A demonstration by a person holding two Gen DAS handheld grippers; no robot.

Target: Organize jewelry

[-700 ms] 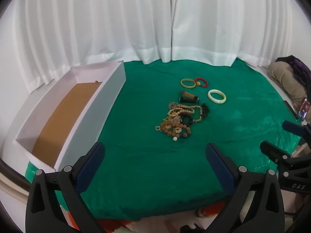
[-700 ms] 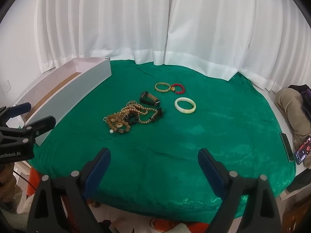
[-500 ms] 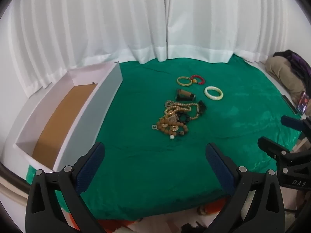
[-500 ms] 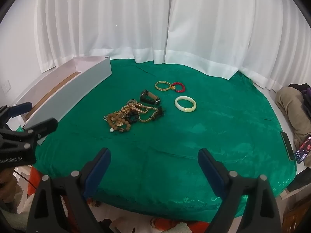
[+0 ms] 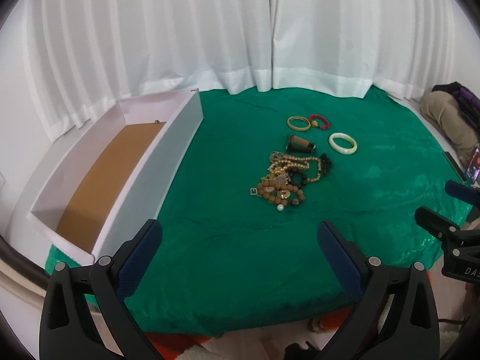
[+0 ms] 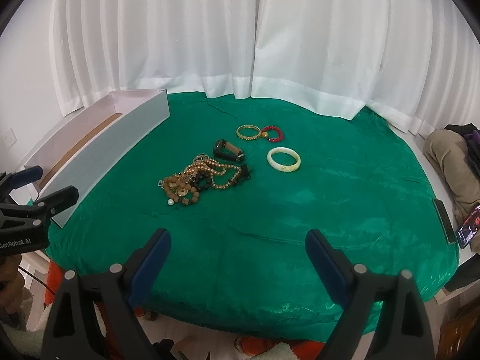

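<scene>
Both grippers are hovering at the near edge of the table w/ jaws spread wide, nothing between them. Left gripper [image 5: 240,237] and right gripper [image 6: 238,246] both angle down toward the green cloth [image 5: 240,255], and the jewelry sits well beyond the fingertips, approx mid-table.

Main thing is a tangled jewelry pile [image 5: 288,177]: gold bead strands, chunky brown wooden beads, some black beads, a loose white pearl at the near edge. Just behind it a dark watch [image 5: 300,144] w/ a tan strap, lying on its side. Further back a thin gold bangle [image 5: 298,123] touching a red bead bracelet [image 5: 320,121]. Off to the right, apart from the rest, a smooth pale jade-looking bangle [image 5: 342,143].

Long white box [image 5: 168,162] runs along the left side of the table, open top, brown cardboard-ish floor inside; can't tell if anything's in it.

Cloth is shiny, velvety, a bit wrinkled. White pleated curtains [image 6: 240,45] across the whole back. A lit phone [image 6: 468,229] at the far right edge, and some bundled tan/purple fabric [image 6: 450,156] beyond that.
</scene>
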